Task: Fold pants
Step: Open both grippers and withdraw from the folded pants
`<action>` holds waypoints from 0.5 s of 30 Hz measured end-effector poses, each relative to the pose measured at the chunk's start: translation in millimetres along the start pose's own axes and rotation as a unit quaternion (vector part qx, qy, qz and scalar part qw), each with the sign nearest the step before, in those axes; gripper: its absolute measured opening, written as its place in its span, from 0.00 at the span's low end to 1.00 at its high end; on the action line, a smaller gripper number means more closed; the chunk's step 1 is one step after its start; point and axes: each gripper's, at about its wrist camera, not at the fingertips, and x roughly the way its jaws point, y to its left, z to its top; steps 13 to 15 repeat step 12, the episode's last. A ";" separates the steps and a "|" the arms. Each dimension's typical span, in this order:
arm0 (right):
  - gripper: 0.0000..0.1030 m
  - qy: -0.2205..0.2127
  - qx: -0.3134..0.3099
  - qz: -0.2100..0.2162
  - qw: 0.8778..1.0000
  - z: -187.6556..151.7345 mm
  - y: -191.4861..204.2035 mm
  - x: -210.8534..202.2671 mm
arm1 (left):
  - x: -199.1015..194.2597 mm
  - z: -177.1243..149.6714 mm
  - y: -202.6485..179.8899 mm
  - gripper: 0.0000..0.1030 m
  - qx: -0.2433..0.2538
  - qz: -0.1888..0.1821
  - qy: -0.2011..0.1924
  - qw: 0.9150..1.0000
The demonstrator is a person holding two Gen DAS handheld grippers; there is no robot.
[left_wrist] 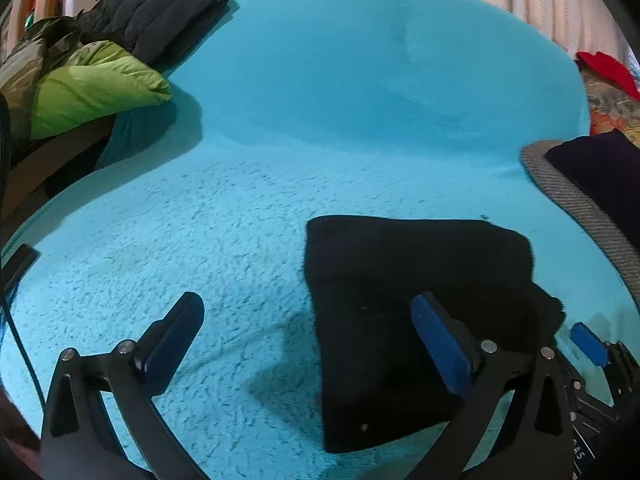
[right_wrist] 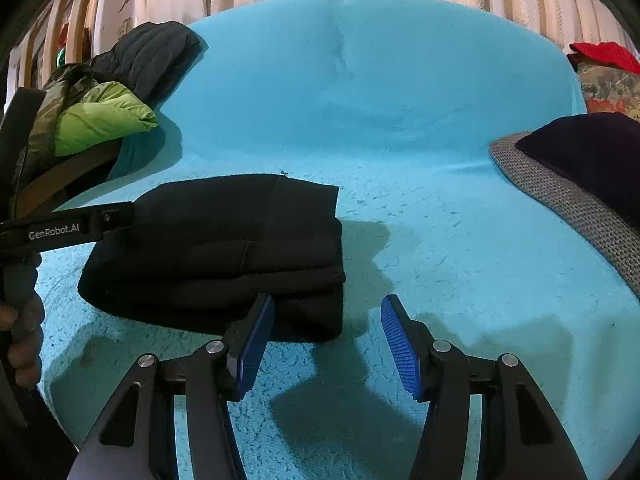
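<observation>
Clearly the pants are soft and limp, thick knit or fleece by the look, light enough to lift with one pinch yet bulky now that several layers lie stacked; they will sag and slide open if taken by a single layer, so my judgement is that any hold should pinch the whole stack at a folded edge, where the layers are bound together, rather than at a loose corner.

They look plain black, almost featureless, gathered into a compact rectangular bundle with a rounded fold along the near edge and a seam or pocket line across the top; the folding seems close to done, perhaps complete.

On the turquoise fleece blanket the bundle lies flat; seen from the right wrist, it sits ahead and to the left of the right gripper, its near right corner just beyond the left blue pad, while the right pad stands over bare blanket; seen from the left wrist, it lies under and beyond the right finger of the left gripper, the left finger hovering over bare blanket.

Both grippers have their fingers spread apart and grasp nothing; whether the left one's right pad touches the cloth I cannot tell.

Beyond the fingers to the left lies a green and black jacket pile; to the right, a grey-edged dark cushion.
</observation>
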 end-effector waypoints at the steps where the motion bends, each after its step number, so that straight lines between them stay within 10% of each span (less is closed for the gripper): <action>1: 0.55 0.000 0.001 0.000 1.000 0.0 -0.3 -0.2 | -1.1 0.0 -1.7 1.00 0.002 -0.007 -0.002 1.000; 15: 0.59 0.001 0.004 -0.003 1.000 -0.3 -1.7 0.8 | -4.3 -0.4 -12.4 1.00 0.018 -0.011 0.000 1.000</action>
